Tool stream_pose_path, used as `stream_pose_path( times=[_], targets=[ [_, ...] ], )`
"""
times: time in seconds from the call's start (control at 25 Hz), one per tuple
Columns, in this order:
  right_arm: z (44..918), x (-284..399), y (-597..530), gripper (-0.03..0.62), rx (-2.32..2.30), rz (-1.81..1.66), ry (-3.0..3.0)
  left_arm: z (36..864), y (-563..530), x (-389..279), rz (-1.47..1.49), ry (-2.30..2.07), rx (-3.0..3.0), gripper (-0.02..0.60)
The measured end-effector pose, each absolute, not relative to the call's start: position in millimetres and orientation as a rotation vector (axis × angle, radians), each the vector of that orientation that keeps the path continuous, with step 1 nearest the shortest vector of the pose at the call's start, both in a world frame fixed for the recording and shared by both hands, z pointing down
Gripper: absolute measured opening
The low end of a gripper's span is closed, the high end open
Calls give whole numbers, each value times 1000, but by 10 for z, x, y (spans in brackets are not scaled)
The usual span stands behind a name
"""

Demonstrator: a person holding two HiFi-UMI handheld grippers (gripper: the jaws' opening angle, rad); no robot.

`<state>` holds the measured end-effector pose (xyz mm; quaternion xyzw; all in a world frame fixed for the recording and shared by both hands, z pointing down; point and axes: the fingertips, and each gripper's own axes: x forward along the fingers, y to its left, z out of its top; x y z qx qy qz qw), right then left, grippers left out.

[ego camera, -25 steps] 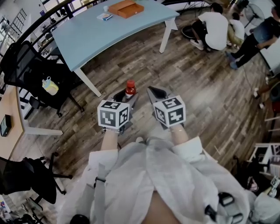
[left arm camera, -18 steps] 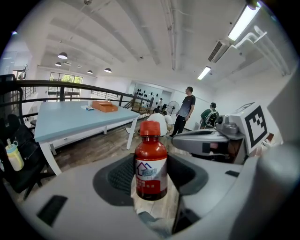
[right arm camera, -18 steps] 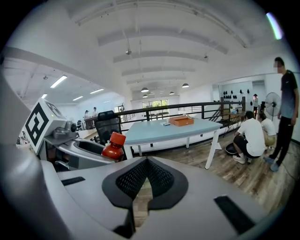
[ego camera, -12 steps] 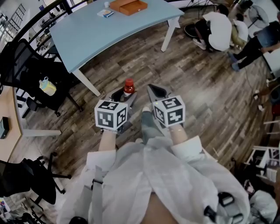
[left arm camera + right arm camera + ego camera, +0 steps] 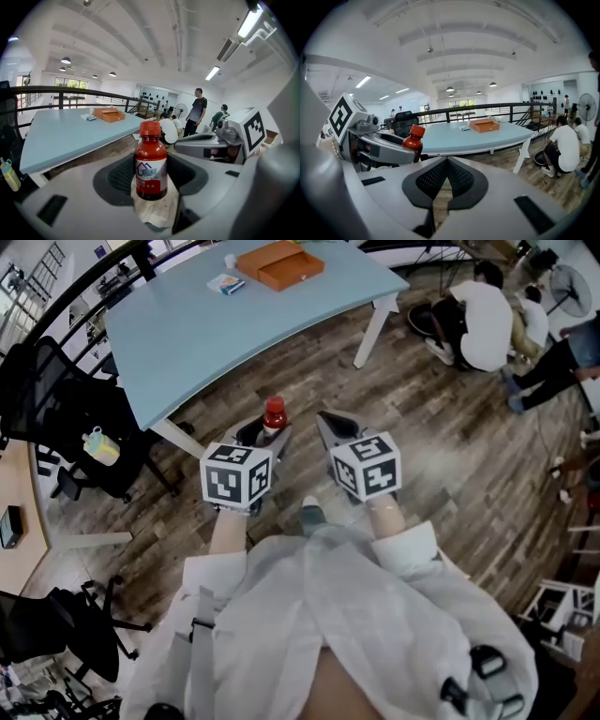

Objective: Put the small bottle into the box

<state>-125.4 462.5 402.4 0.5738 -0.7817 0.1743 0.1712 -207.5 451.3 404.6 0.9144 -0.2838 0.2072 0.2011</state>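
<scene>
A small red bottle (image 5: 273, 417) with a red cap stands upright between the jaws of my left gripper (image 5: 268, 435), which is shut on it. In the left gripper view the bottle (image 5: 151, 165) fills the middle, pinched at its lower body. My right gripper (image 5: 334, 424) hangs beside it on the right, shut with nothing in it; its pads meet in the right gripper view (image 5: 446, 162). The orange box (image 5: 279, 263) lies open at the far end of the light blue table (image 5: 234, 329), well ahead of both grippers. It also shows as the box (image 5: 110, 114) and the box (image 5: 484, 125).
Black office chairs (image 5: 66, 409) stand left of the table, one with a pale bottle (image 5: 101, 445). A small packet (image 5: 226, 283) and a white cup (image 5: 230, 260) lie near the box. People (image 5: 483, 310) sit on the wooden floor at the right. A white table leg (image 5: 372, 332) stands ahead.
The table has come nearer in the head view as I move toward it. Both grippers keep their pose, and the bottle stays in the left one.
</scene>
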Motion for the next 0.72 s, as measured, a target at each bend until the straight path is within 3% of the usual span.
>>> stream_pose_path(
  times=[0.72],
  targets=[
    [3959,-501,3533,3,1595,500,-2274,4100,3484,-1242,608,-808,2507,210]
  ],
)
